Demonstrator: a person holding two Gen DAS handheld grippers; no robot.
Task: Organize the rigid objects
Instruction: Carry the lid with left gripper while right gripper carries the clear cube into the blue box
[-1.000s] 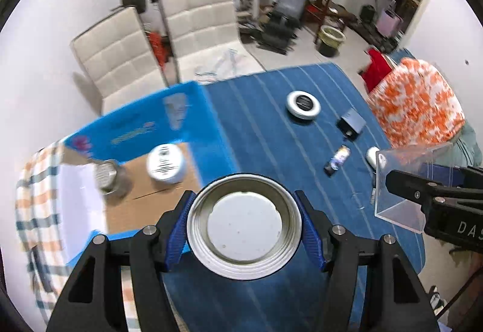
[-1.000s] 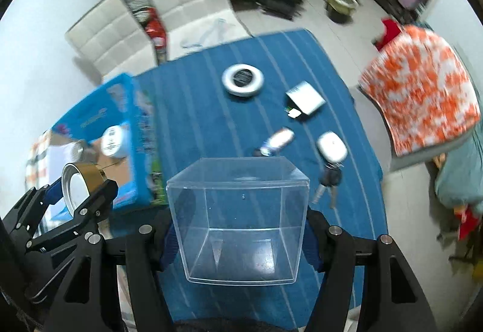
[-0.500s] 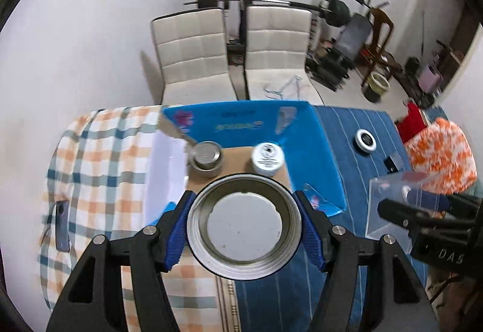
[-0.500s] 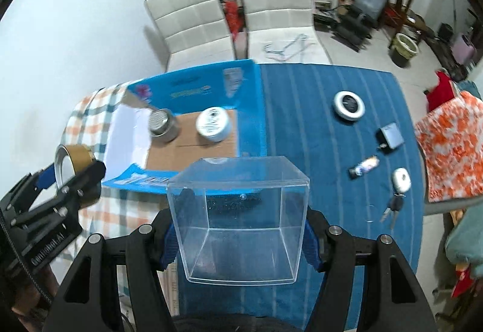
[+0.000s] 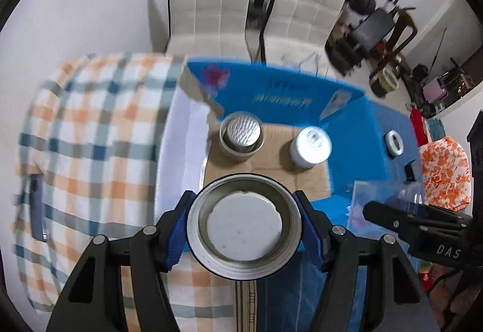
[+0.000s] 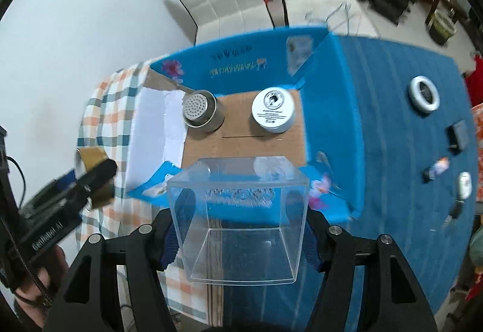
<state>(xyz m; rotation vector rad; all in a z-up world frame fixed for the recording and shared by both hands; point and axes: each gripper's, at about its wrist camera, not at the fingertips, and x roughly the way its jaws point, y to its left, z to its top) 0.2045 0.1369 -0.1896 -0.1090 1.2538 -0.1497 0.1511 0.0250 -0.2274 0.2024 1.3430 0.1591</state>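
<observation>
I judged the job to be about halfway. Two items sat inside the blue cardboard box point(image 6: 332, 108): a metal tin with a perforated lid point(image 6: 200, 110) at the centre-left of the right wrist frame, and a white round jar point(image 6: 273, 110) just to its right, the two apart from each other on the brown cardboard floor.

My left gripper point(image 5: 244, 225) was closed on a round metal tin point(image 5: 244, 225), its blue pads pressed against the rim on both sides; in the lower centre of the left wrist frame it hung above the near edge of the box, not yet set down. My right gripper point(image 6: 240, 223) was clamped on a clear plastic box point(image 6: 240, 217) at the lower centre of its own frame, above the near wall of the blue box. That clear box looked empty as far as I could tell.

Left to collect, at the right edge of the right wrist frame on the blue striped cloth point(image 6: 392, 120), lay a grey ring-shaped disc point(image 6: 424, 98), a small black object point(image 6: 459, 135), a small dark tube point(image 6: 436, 169) and a white fob with keys point(image 6: 463, 190), all well apart from the box.
</observation>
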